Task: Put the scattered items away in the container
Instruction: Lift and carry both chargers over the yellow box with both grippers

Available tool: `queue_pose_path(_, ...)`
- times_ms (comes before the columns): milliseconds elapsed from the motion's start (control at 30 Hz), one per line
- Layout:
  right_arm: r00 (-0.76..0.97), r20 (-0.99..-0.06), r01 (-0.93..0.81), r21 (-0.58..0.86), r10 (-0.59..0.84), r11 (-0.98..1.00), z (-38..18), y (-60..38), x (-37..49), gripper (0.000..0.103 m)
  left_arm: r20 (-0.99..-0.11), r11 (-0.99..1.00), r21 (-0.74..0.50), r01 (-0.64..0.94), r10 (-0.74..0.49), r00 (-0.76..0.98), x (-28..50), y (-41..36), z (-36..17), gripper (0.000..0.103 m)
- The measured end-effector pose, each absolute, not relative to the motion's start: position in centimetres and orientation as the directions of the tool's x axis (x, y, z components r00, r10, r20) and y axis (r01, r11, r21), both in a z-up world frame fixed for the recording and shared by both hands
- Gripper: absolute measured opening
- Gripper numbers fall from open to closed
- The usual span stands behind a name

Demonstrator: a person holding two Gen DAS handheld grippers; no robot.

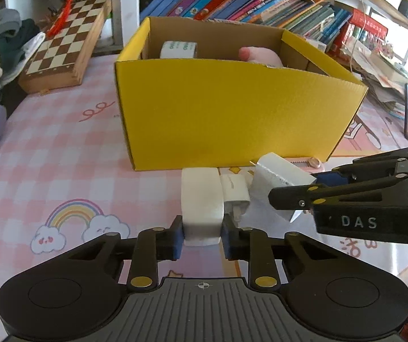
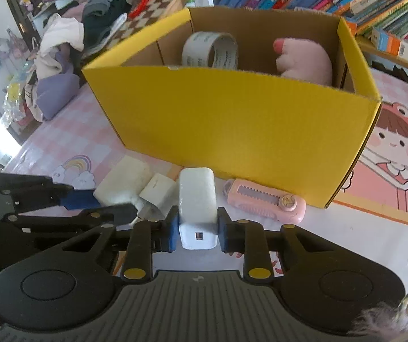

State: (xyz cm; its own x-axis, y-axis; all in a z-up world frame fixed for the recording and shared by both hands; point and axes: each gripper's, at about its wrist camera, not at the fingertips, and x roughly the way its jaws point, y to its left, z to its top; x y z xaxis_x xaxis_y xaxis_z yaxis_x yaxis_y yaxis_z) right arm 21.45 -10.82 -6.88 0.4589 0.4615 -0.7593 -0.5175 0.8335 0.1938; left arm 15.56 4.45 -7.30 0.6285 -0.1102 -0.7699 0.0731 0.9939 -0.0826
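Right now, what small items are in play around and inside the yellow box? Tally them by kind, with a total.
White charger blocks: 3, the left gripper's block, the right gripper's block, and the small cube between them
Pink utility knife: 1, on the table
Tape roll: 1, in the yellow box
Pink plush toy: 1, in the box
Total: 6

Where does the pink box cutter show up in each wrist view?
Left wrist view: the pink box cutter barely peeks out at right of centre, by the yellow box's near corner, mostly hidden behind the right gripper's white charger.
Right wrist view: the cutter lies in full view on the table, right of centre, before the box.
Shared landmark: the tape roll inside the box.
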Motion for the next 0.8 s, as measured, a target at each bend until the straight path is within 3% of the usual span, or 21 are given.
queue_pose_path(333,0.474,-0.728,-0.528,0.215,0.495,0.822,-4.8,-11.6,20.5,0.025,-0.702,0.993,-0.111,0.032,-0.101,0.705,14.2,5.9,-4.1,0.023)
queue_pose_path(800,0.491,-0.591,-0.595,0.309,0.64,0.742,0.4,-12.7,20.1,0.024,-0.592,0.995,-0.095,0.034,-0.084,0.801,14.1,5.9,0.7,0.022)
